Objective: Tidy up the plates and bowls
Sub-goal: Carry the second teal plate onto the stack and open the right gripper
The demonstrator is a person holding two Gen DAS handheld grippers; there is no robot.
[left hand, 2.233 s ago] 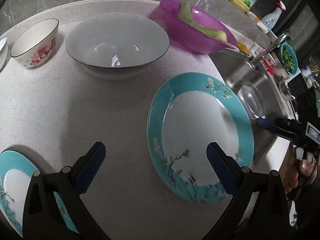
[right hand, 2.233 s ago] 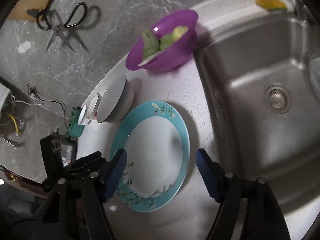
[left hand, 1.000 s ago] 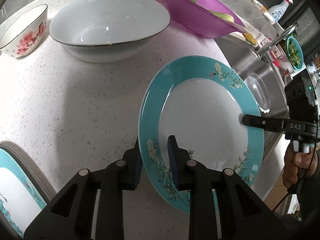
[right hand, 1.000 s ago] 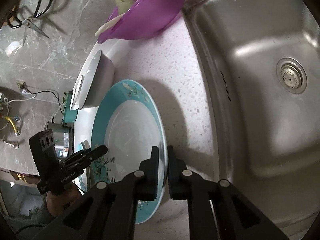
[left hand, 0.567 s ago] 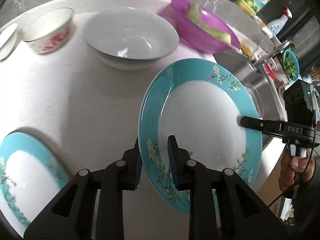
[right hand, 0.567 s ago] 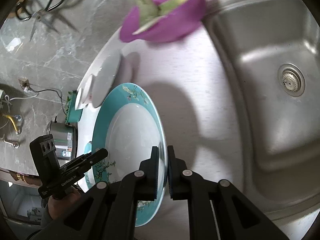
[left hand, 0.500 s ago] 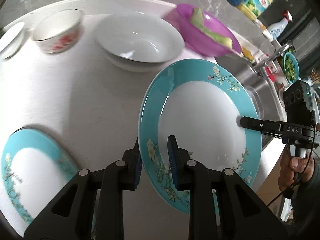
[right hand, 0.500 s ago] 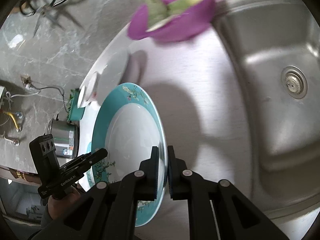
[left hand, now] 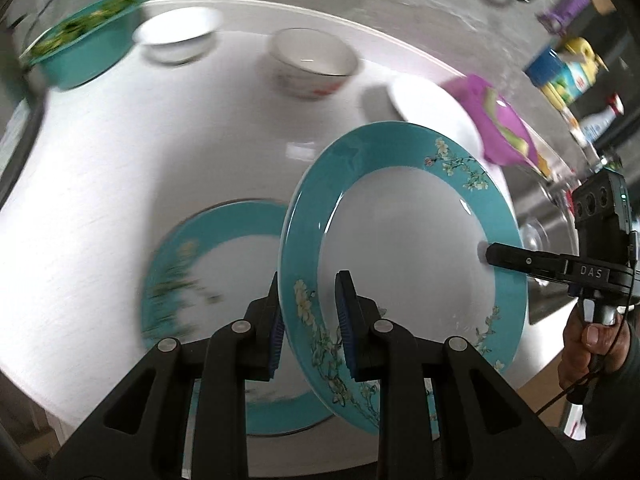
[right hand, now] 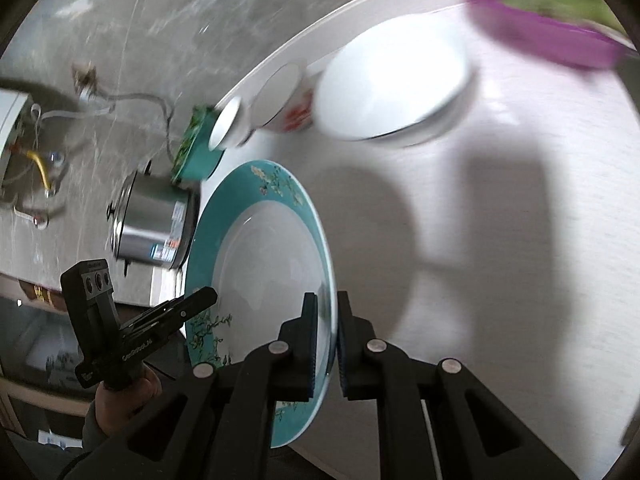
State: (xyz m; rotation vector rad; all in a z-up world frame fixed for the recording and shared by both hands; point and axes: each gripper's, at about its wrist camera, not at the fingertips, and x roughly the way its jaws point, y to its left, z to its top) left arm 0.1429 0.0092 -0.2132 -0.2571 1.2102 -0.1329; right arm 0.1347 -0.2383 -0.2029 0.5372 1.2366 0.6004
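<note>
Left wrist view: left hand-held gripper point(left hand: 310, 318) clamped on the near rim of the teal-rimmed plate point(left hand: 404, 256), lower centre of frame, plate tilted and clear of the white table point(left hand: 100, 184). Right hand-held gripper point(left hand: 490, 254) pinches the plate's far rim at right. Second teal plate point(left hand: 224, 260) lies flat on the table, lower left, partly behind the held one. Floral bowl point(left hand: 312, 64) and small white bowl point(left hand: 178, 34) upper centre; large white bowl point(left hand: 432, 106) and purple bowl point(left hand: 500, 120) upper right, blurred.

Right wrist view: right gripper's jaws narrow on the plate's edge, bottom centre. Left gripper bites the opposite rim, lower left. Steel pot point(right hand: 154, 226) at left.
</note>
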